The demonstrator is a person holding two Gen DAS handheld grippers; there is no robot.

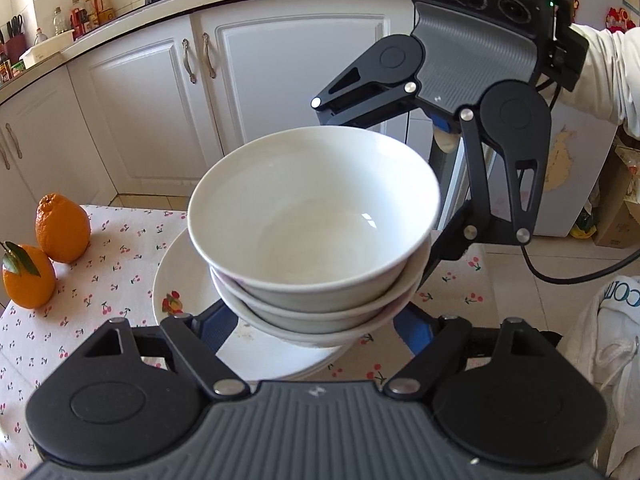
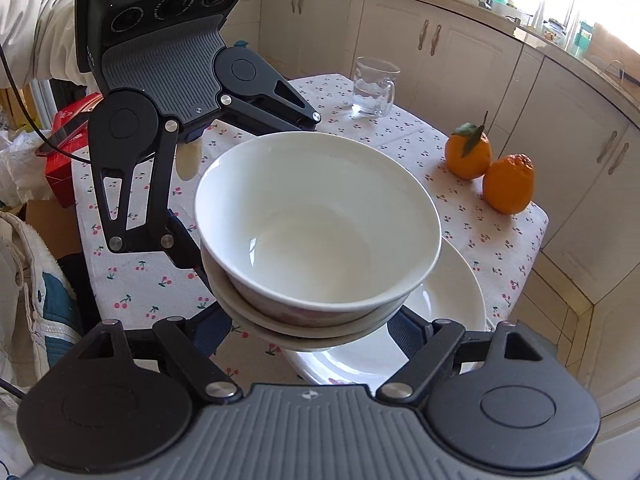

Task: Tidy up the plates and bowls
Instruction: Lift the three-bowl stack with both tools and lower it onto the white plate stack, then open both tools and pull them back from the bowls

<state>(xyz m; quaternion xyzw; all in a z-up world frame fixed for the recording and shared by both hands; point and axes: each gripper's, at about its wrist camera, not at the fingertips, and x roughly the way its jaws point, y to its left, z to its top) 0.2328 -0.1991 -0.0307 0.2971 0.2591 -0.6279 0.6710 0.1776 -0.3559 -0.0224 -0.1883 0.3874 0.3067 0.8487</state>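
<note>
Nearest the lens, the left tool (image 1: 316, 328) has its blue-padded fingers spread around the foot of a stack of bowls (image 1: 316, 232), and from the opposite side the right tool (image 2: 316, 332) does the same, so the stack sits cradled between two facing grips. Each tool looks clenched on the lowest bowl's flank, though the contact points hide under the rims, so that is my reading, not a clear sight. Two tools on one stack makes sense: glazed white ceramic is slick and heavy, and three nested bowls would tip out of a single pinch. The top bowl is deep and round with a smooth, glossy inside that catches the window light; the ones beneath show only thin rim edges, one with a faint pink pattern. The stack seems lifted, hovering just over a pile of plates (image 2: 452, 304), wide, shallow and white with a small fruit print at the rim. The plates rest on the worktop (image 1: 112, 280), dressed in a pale cloth dotted with cherries. Beyond, two oranges (image 2: 490, 168) with dimpled skin touch each other, one wearing a leaf, well apart from the crockery. Farther still stands a clear glass mug (image 2: 374, 88), and past it cream cabinets (image 1: 160, 104) with metal handles.
</note>
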